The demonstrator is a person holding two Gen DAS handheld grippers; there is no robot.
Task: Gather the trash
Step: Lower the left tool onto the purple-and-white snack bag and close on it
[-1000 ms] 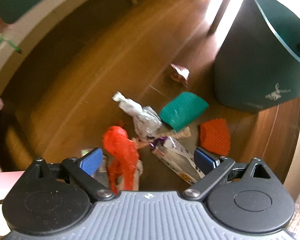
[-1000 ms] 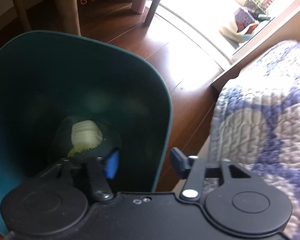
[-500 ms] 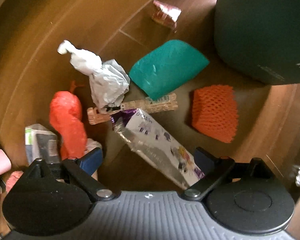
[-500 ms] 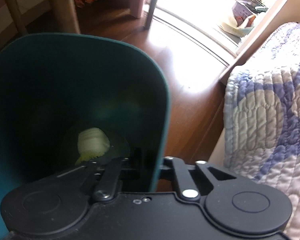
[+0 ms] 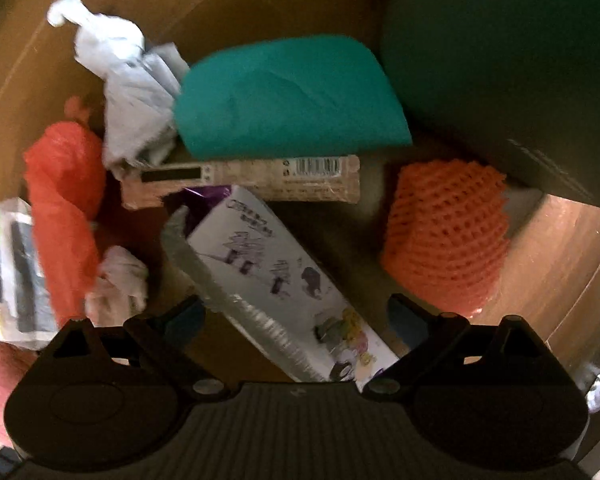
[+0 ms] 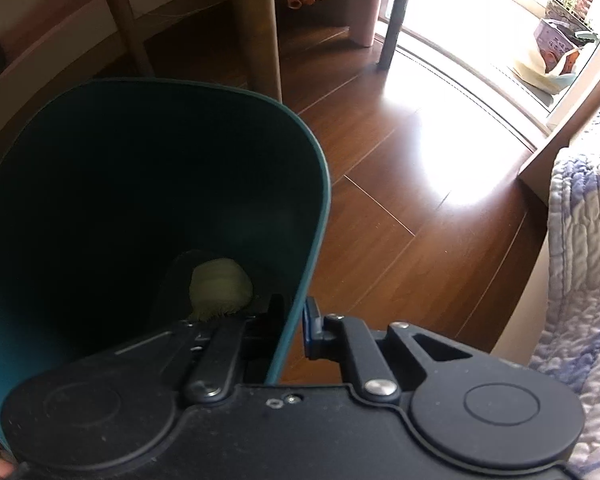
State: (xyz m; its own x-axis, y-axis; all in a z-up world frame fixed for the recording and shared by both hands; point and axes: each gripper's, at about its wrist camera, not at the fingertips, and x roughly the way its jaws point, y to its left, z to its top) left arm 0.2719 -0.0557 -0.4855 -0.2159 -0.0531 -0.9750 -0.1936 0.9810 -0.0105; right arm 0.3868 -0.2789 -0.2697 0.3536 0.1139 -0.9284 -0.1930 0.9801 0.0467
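Floor litter, left to right: red net bag (image 5: 60, 204), white crumpled bag (image 5: 128, 92), printed wrapper (image 5: 276, 288) between the spread, empty jaws of the left gripper (image 5: 296, 316), orange foam net (image 5: 444, 236). Right gripper (image 6: 294, 328) is clenched on the bin (image 6: 304, 272) rim. Risk: the flat, slick wrapper slips out, or that rim grip tips the bin.

Left wrist view: carton (image 5: 276, 288) at centre on the floor (image 5: 32, 80), between the left tool's (image 5: 296, 322) fingers; wrapper (image 5: 260, 180) behind it; pouch (image 5: 288, 96) above that; net (image 5: 444, 236) at right; bin (image 5: 520, 60) upper right; bag (image 5: 60, 208) at left.

Right wrist view: bin wall (image 6: 300, 240) between the right tool's (image 6: 296, 328) fingers; wad (image 6: 220, 284) inside at the bottom; quilt (image 6: 580, 260) at right edge.
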